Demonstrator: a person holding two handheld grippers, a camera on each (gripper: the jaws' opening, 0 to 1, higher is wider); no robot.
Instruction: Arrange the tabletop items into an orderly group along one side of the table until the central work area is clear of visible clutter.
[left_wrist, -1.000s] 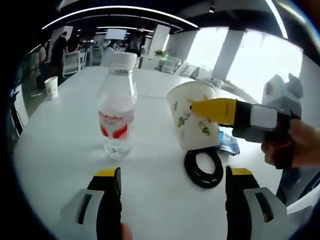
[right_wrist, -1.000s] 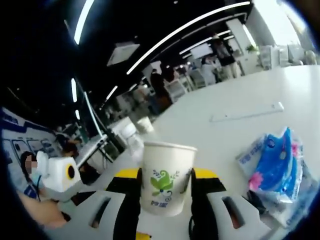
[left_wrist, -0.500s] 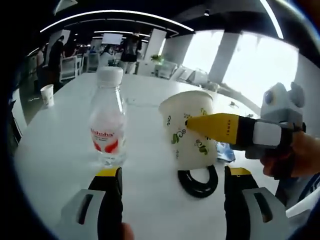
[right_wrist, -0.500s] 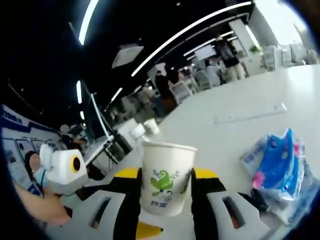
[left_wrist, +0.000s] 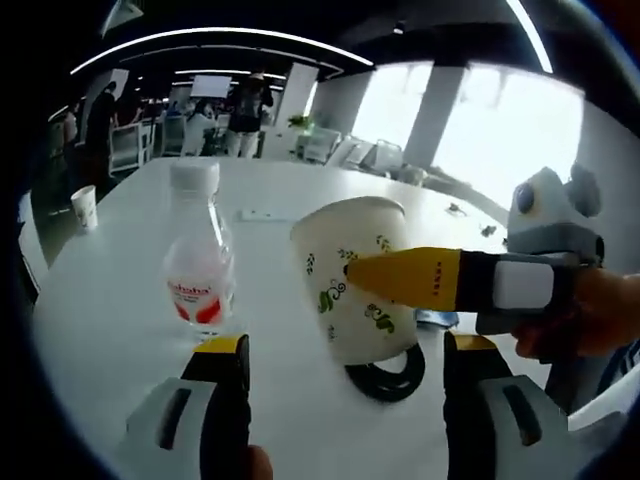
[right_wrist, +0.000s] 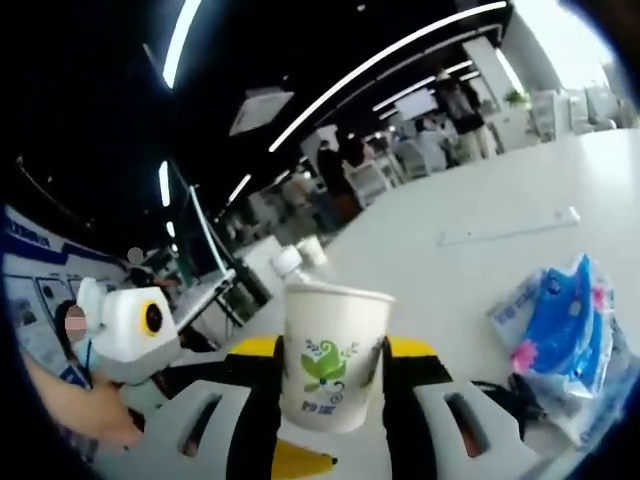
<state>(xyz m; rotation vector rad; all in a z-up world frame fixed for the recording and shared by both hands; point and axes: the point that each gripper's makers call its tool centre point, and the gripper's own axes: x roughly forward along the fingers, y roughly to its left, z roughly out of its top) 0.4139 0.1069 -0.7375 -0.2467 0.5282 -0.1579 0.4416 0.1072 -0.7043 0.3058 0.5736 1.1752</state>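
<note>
The right gripper (right_wrist: 330, 400) pinches the white paper cup with green leaf print (right_wrist: 333, 355) between its jaws, tilted, above the black cable coil (left_wrist: 388, 368). The left gripper (left_wrist: 345, 405), jaws spread and empty, is nearer the clear plastic water bottle (left_wrist: 198, 265), upright on the white worktop (left_wrist: 110, 330) ahead-left.

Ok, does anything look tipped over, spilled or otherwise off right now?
Only the paper cup: the right hand-held gripper holds it tilted in the left gripper view, off the table. No spill shows. The water bottle stands upright and capped.
</note>
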